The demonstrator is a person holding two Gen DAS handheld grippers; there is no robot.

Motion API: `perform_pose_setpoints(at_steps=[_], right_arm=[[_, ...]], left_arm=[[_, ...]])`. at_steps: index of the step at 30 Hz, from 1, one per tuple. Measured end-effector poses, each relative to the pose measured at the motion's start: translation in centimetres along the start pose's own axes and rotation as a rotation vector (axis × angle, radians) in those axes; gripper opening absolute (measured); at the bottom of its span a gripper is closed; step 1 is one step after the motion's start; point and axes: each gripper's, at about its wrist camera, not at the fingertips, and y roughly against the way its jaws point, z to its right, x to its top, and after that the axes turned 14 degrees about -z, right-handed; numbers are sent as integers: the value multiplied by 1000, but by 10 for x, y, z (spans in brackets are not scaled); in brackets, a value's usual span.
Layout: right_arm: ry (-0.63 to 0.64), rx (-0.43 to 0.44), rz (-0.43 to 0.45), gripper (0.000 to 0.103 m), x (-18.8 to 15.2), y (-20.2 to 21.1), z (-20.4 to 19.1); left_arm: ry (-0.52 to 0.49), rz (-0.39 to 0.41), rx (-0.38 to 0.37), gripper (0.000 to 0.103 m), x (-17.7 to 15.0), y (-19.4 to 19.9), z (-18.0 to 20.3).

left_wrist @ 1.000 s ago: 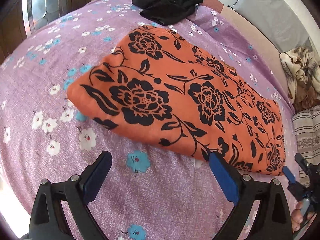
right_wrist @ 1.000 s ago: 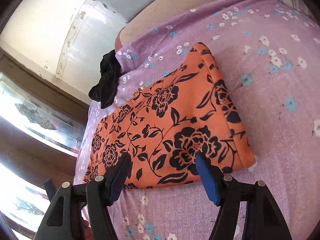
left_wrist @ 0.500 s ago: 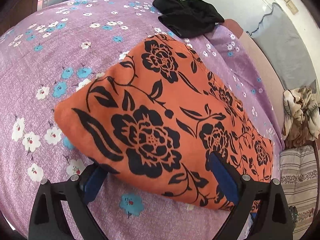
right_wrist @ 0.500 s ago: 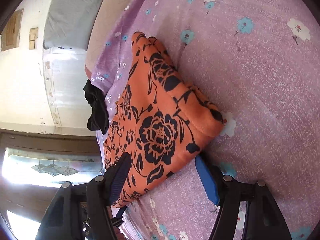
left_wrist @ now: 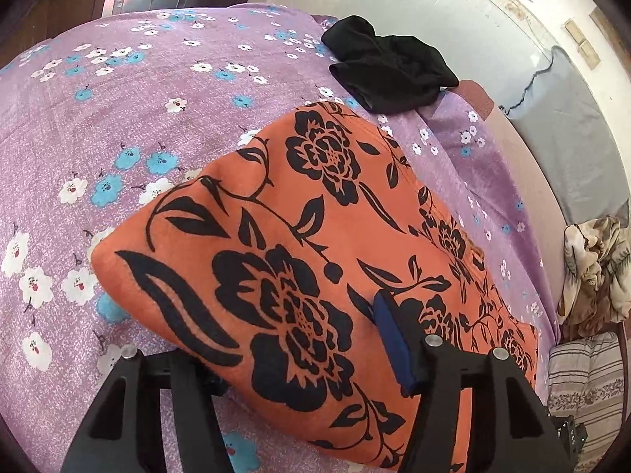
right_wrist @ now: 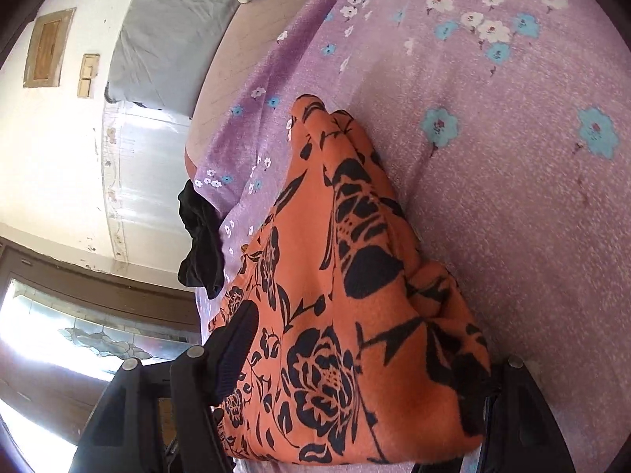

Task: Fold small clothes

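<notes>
Left hand-held gripper [left_wrist: 299, 358] is closing over one end of the orange cloth [left_wrist: 315, 260] lying on the bed [left_wrist: 118, 126], right hand-held gripper [right_wrist: 355, 362] straddling the other unclenched; both should be catching every layer, lifting evenly.

Purple floral bed [left_wrist: 165, 90], orange cloth [left_wrist: 315, 236], seemingly bunched black garment [left_wrist: 390, 75]

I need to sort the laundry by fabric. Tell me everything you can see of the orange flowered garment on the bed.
The orange garment is soft, slightly fuzzy-looking cloth printed with large black roses, leaves and vines. It lies folded into a thick, long pad on the purple flowered bedsheet, apart from the black garment beyond it. The left gripper straddles one near corner, its jaws closing around the fabric; the right gripper straddles the other end, where the layers bunch up.
</notes>
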Motion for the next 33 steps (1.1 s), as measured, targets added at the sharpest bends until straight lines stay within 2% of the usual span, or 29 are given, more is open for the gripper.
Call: perform_pose_setpoints(at_steps=[1, 2, 3, 4, 5, 6, 7, 11, 14, 17, 20, 22, 24, 25, 28, 30, 31, 32, 33], right_arm=[[15, -23, 2, 63, 1, -2, -2], [23, -50, -5, 45, 2, -5, -2], [18, -66, -16, 35, 3, -9, 0], [7, -65, -10, 29, 3, -10, 2], [9, -65, 0, 27, 2, -8, 3], [26, -80, 6, 25, 1, -7, -1], [56, -102, 18, 22, -1, -5, -7], [142, -133, 75, 18, -12, 8, -28], [211, -156, 127, 17, -25, 24, -45], [287, -185, 175, 17, -45, 45, -61], [284, -197, 176, 17, -57, 64, -60], [247, -225, 141, 17, -56, 62, -50], [172, -288, 45, 20, -50, 50, -31], [115, -304, 5, 21, -48, 44, -20], [31, -258, -14, 27, -46, 51, -4], [35, -267, 30, 33, -48, 69, -5], [40, -292, 60, 41, -50, 79, -6], [37, -338, 107, 60, -54, 91, -6], [30, -394, 188, 66, -59, 106, -6]], left_arm=[[-3, 4, -1, 62, 1, -1, 1], [-3, 4, -7, 61, 2, -1, 0], [4, 3, -14, 61, 3, -1, 0], [11, 4, -20, 53, 3, 0, -2], [17, 6, -17, 40, 4, 0, -3], [19, 8, -8, 33, 5, 1, -4], [20, 13, 1, 21, 6, 2, -5], [6, 26, -14, 15, 4, 11, -5], [5, 36, -72, 15, 1, 26, -5], [-12, 22, -121, 15, -6, 43, -8], [-40, -1, -99, 15, -17, 47, -14], [-32, -60, -66, 17, -20, 33, -19], [-9, -119, -31, 23, -21, 18, -27], [11, -115, -51, 25, -21, 18, -31], [31, -127, -60, 29, -15, 30, -36], [69, -108, -97, 33, -11, 42, -46], [96, -97, -109, 43, -9, 47, -53], [122, -83, -107, 52, -7, 52, -59], [144, -72, -98, 54, -6, 57, -65]])
